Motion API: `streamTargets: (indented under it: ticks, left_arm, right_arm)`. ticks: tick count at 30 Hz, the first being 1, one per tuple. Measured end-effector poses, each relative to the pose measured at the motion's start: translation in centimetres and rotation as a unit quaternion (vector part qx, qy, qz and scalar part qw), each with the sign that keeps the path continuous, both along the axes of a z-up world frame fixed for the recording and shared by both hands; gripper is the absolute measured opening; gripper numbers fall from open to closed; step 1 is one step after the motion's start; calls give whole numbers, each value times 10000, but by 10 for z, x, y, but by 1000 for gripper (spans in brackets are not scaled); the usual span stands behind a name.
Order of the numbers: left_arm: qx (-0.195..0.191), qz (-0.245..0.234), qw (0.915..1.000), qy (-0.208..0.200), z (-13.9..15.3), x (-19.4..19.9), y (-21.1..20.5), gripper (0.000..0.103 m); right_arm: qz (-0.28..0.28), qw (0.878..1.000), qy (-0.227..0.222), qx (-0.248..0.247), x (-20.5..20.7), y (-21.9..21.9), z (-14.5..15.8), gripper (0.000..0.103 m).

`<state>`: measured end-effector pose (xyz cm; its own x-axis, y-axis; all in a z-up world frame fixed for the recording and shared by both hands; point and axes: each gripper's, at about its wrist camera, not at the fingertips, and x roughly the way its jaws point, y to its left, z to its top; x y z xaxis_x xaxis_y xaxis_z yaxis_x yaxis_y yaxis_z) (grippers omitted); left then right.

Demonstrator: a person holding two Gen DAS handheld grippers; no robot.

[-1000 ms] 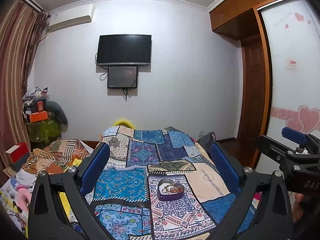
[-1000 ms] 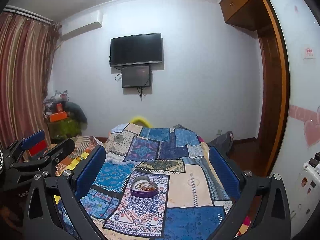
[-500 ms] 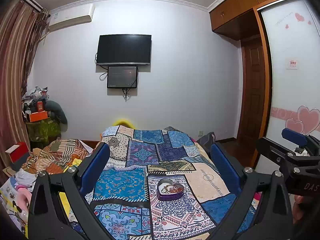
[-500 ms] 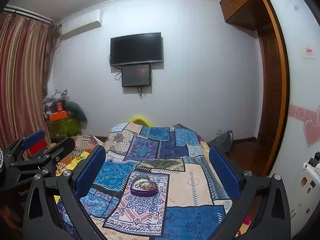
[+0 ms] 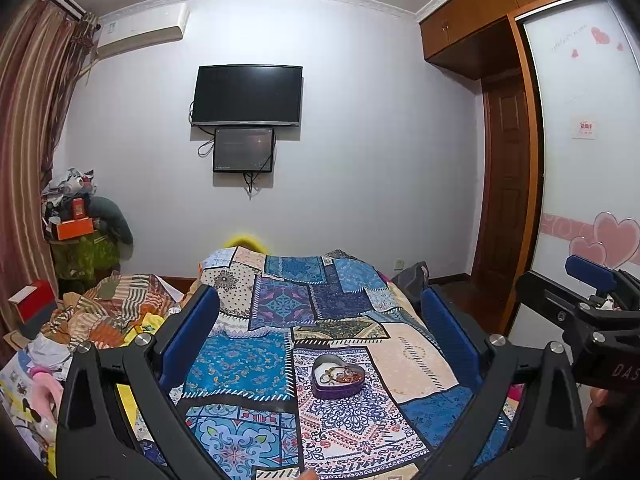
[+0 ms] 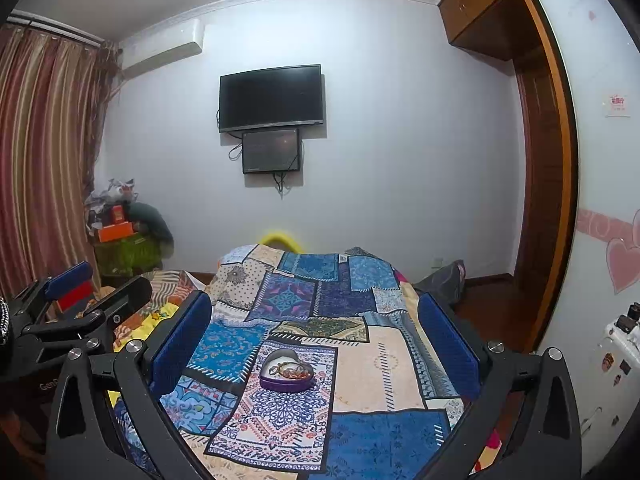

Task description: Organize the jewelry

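Note:
A purple heart-shaped box (image 5: pixel 337 376) (image 6: pixel 286 371) with tangled jewelry inside sits on the patchwork bedspread (image 5: pixel 280 320) (image 6: pixel 384 364). My left gripper (image 5: pixel 320 320) hangs open well short of the box, its blue pads wide apart with nothing between them. The right gripper (image 6: pixel 314 318) is likewise open and empty, held back from the box. Each gripper shows at the edge of the other's view: the right one (image 5: pixel 588 280) at the far right, the left one (image 6: pixel 76 284) at the far left.
A heap of striped cloth and clutter (image 5: pixel 100 312) lies left of the bed. Boxes (image 5: pixel 74 226) are stacked by the curtain (image 6: pixel 36 160). A television (image 5: pixel 247 95) hangs on the far wall. A wooden door (image 5: pixel 506 216) and wardrobe (image 5: pixel 588 128) stand at right.
Both views have shifted only slightly; the grippers stay open and the box has not moved.

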<state>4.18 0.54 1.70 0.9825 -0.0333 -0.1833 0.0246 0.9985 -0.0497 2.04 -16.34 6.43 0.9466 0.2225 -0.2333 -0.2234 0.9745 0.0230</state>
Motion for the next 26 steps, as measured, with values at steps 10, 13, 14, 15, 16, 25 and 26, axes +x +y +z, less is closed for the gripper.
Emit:
streamTargets:
  ticks: [10, 13, 14, 15, 16, 25, 26]
  left_arm:
    - [-5, -39, 10000, 16, -1, 0, -2, 102]
    - [-15, -39, 10000, 51, -2, 2, -2, 102]
    - [-20, -43, 10000, 63, -3, 3, -2, 102]
    - [-27, -56, 10000, 77, -3, 3, -2, 102]
    - [-30, -65, 9999, 87, -4, 4, -2, 102]
    - [27, -112, 9998, 138, -7, 7, -4, 102]
    - [34, -113, 9998, 153, -8, 8, -4, 102]
  right_arm:
    - [-11, 10000, 16, -5, 2, 1, -1, 103]
    - [-7, 10000, 23, -10, 2, 1, -2, 103]
    - [-4, 10000, 28, -12, 2, 1, -2, 103]
    - [-3, 10000, 32, -14, 2, 1, -3, 103]
    - [0, 10000, 40, -18, 2, 1, -3, 103]
    - [-14, 9999, 132, -3, 7, 0, -8, 103]
    - [-14, 9999, 144, -4, 8, 0, -8, 103]
